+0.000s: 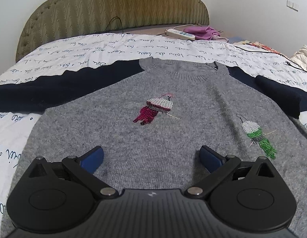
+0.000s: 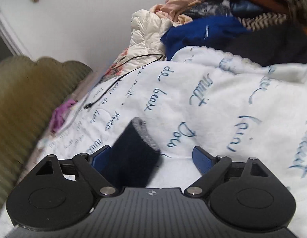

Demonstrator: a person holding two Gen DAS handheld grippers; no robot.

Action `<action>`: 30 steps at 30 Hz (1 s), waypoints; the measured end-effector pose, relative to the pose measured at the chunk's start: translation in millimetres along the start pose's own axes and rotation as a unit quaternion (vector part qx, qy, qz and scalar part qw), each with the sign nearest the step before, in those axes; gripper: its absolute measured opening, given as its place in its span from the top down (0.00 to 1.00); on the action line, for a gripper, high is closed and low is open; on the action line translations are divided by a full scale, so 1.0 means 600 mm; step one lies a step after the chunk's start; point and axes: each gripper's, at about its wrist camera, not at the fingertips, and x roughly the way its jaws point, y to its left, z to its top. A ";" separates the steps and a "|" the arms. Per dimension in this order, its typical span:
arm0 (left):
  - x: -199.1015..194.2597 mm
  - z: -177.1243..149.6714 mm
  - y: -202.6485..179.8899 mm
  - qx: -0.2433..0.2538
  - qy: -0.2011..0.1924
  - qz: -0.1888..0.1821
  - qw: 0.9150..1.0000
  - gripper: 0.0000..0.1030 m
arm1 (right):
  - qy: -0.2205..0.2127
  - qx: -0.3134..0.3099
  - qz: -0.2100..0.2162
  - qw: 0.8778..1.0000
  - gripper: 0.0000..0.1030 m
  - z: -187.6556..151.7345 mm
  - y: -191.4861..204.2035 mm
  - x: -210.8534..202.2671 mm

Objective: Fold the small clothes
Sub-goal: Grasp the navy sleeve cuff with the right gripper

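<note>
The sweater (image 1: pixel 153 138) lies face up and flat on the bed's script-printed blanket (image 1: pixel 94 49), grey body toward you, collar toward the headboard (image 1: pixel 113 6), both navy sleeves spread out to the sides. By the look of it you are at the very start of the fold: the body is smoothed out and no panel has been turned in yet.

Your left tool (image 1: pixel 151 156) hangs over the lower part of the grey body with its jaws spread wide and nothing between them. Your right tool (image 2: pixel 151 156) is also spread wide, out at the end of the right sleeve (image 2: pixel 133 148); the grey cuff (image 2: pixel 143 132) and navy cloth sit just inside its left finger (image 2: pixel 100 156), but the jaws have not closed on them. The right view is blurred, so I cannot tell whether the finger touches the cloth.

The next move, as I judge it, calls for you to pinch that cuff and carry the sleeve across the chest, keeping the knit from bunching. Watch the sequin figures (image 1: pixel 153 109), which may snag.

There are no containers in view; a loose pile of clothes (image 2: pixel 223 15) sits beyond the blanket on the right, well apart from the sweater.
</note>
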 end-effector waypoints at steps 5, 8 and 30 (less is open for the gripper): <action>0.001 -0.001 0.001 -0.003 -0.003 -0.002 1.000 0.00 | 0.015 -0.026 0.020 0.999 0.78 -0.016 0.030 0.030; 0.000 -0.001 0.005 -0.008 -0.003 -0.005 1.000 0.00 | 0.012 -0.002 0.035 0.999 0.88 -0.022 0.029 0.033; 0.048 0.091 0.097 -0.322 0.016 -0.329 0.888 0.00 | 0.179 -0.179 0.322 0.912 0.88 -0.301 0.409 -0.114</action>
